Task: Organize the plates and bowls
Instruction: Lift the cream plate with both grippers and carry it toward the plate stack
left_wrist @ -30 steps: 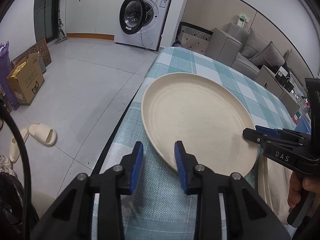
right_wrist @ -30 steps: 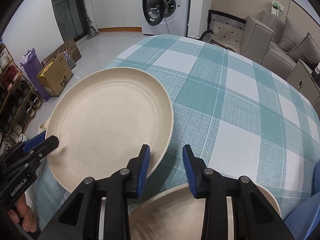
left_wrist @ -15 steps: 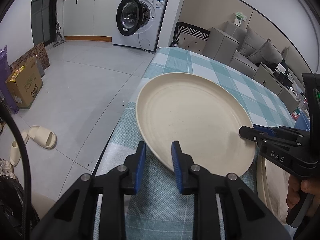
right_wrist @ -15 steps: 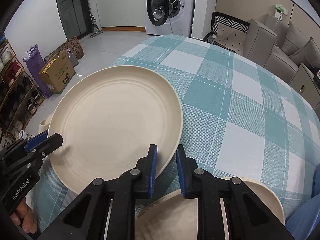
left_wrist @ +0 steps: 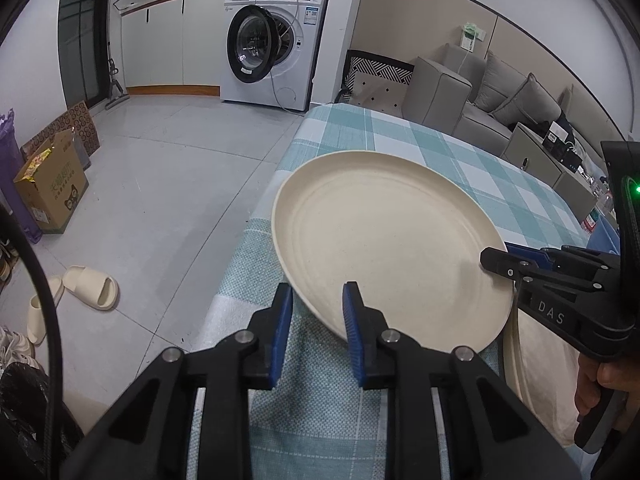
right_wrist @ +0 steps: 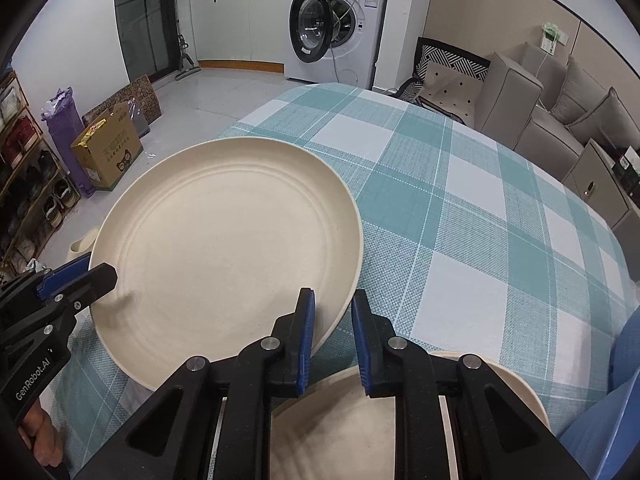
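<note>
1. My left gripper [left_wrist: 316, 312] and right gripper [right_wrist: 332, 320] have just closed, fingers clamped on the plate [left_wrist: 384, 240] rim.
2. The plate sits at the bench [right_wrist: 460, 208] left edge, gripped both sides; I judge it ready to lift.

Cream plate [right_wrist: 224, 240], teal-checked tablecloth [right_wrist: 460, 220]

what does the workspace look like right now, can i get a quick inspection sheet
surface: teal checked tablecloth covers the table
job's things: large cream plate near the table's edge; second cream dish under the right gripper
clutter: nothing seen on the cloth
grippers: left gripper and right gripper each shut on the large cream plate's rim
cables: black cable at the left view's edge
surroundings: washing machine, door open; sofa; cardboard box; slippers
</note>
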A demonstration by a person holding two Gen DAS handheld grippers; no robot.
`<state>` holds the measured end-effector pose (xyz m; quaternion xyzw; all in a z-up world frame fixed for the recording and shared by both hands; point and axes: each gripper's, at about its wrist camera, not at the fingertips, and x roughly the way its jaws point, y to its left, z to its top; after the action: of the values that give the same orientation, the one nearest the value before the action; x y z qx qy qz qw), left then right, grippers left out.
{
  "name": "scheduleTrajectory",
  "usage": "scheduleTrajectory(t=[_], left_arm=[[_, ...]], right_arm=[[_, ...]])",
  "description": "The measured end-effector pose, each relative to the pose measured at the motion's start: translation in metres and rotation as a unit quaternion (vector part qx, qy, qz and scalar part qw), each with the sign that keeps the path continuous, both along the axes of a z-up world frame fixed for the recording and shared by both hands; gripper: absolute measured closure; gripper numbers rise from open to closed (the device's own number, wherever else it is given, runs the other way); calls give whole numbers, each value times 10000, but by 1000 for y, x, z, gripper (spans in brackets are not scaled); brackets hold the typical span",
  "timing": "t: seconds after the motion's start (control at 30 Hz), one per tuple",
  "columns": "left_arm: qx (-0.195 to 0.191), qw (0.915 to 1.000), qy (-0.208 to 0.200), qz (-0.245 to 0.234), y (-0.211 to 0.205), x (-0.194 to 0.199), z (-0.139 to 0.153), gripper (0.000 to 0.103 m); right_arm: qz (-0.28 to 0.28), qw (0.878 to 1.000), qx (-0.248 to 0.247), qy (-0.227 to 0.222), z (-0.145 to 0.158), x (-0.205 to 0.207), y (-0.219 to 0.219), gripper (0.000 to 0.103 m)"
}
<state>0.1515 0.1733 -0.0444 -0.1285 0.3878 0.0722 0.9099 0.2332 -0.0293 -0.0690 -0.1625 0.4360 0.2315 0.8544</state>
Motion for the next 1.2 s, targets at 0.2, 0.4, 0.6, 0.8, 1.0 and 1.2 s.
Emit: scheduleTrajectory(t=[0.2,0.4,0.6,0.8,1.0,1.2], left_arm=[[32,9999,-84,-55,-4,-3,9,79],[56,9997,-203,-133,-8,-8,20,79],[122,9993,-283,-208,-14,-13,30,79],[159,9988,-344,-309,-21,-16,38,79],[194,9981,-401,-417,-29,-20,45,79],[269,9972,-449,-526,-38,-24,51,79]], right_arm=[[-33,9999,65,-99,10,-7,-6,84],[-74,9997,157,-194,24,-13,-15,84],[-115,9992,237,-305,40,-24,-25,84],[-186,9987,344,-336,52,-31,-38,84],[-256,9977,469,-416,63,-41,-52,84],[-333,9972,479,-464,66,-44,-64,84]])
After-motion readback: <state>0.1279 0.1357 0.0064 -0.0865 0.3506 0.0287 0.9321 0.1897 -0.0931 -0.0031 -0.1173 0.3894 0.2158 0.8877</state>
